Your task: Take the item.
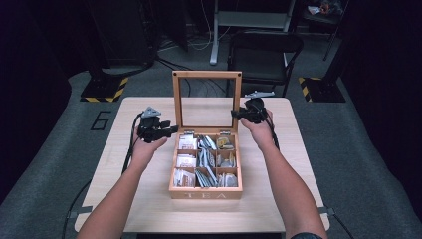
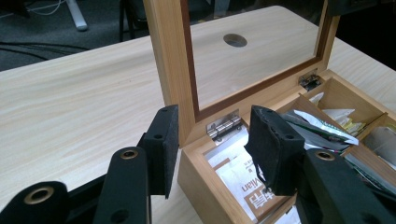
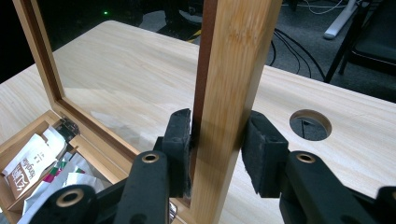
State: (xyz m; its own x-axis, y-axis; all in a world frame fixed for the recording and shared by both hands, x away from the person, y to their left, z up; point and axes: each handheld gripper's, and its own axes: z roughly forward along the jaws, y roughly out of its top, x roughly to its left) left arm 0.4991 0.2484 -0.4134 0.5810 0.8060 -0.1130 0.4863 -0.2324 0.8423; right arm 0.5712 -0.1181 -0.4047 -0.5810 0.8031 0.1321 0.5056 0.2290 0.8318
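- Forearms reach in from the near edge of the desk (image 1: 149,209), one either side of the wooden tea box (image 1: 205,191), which sits at mid-desk with "TEA" on its front wall.
- Up goes the eye to the box's glass-paned lid (image 1: 207,75), standing upright on its rear hinges.
- Right gripper (image 1: 245,115) is on the lid's right frame post (image 3: 233,93): in the right gripper view both pads of its fingers (image 3: 180,140) are clamped on the wood, one on each face.
- Left gripper (image 1: 166,130) sits at the box's back left corner, its fingers (image 2: 166,149) released, straddling the corner by the hinge (image 2: 224,126) and pressing on nothing.
- Inside, the compartments are packed with tea sachets (image 1: 206,162), white packets on the left, foil ones in the middle.
- Beyond the desk, a dark folding chair (image 1: 263,50) stands on the grey floor.
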